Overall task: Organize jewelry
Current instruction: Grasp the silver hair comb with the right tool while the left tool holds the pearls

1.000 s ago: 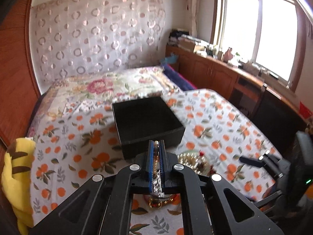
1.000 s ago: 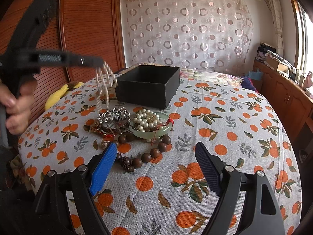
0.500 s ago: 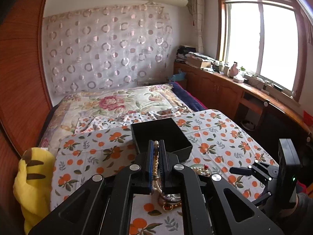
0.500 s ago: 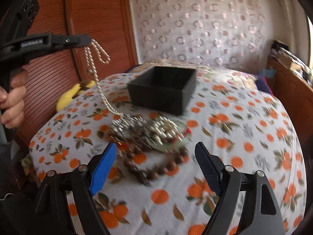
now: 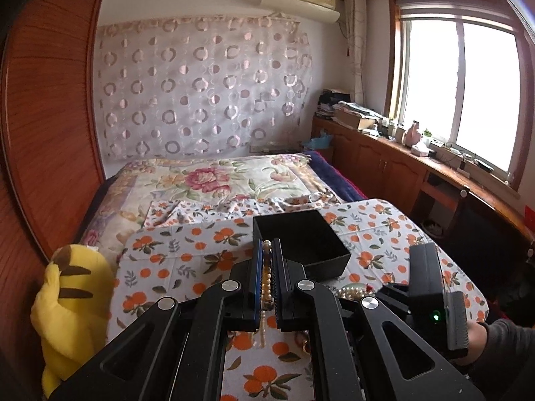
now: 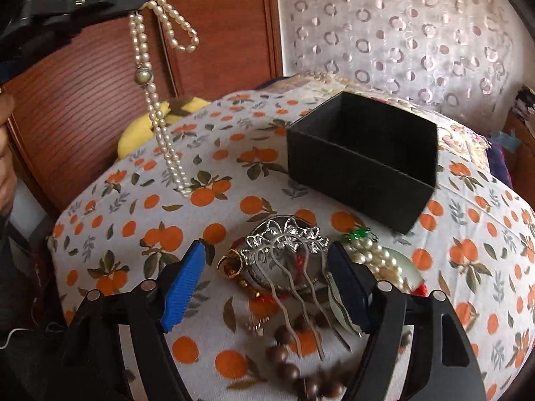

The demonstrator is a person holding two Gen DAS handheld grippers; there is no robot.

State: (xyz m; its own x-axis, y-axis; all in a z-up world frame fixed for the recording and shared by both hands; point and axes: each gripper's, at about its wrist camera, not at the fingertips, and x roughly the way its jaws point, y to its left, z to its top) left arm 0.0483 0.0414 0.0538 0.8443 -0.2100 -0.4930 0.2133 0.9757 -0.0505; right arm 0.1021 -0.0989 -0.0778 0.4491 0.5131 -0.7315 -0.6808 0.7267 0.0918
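Your left gripper [image 5: 266, 260] is clenched on the long white pearl necklace [image 6: 157, 107], now lifted nearly clear of the cloth. Your right gripper [image 6: 267, 287] has just been narrowing around the silver hair comb [image 6: 287, 260] (no contact yet), near the open black box [image 6: 361, 167].

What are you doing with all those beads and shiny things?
A person is tidying jewelry with a gripper in each hand. The left gripper is clamped shut on a pearl necklace, lifted so it dangles with its end near the orange-patterned cloth. The right gripper, jaws just narrowing but open, hovers around a silver hair comb. The black box looks empty.
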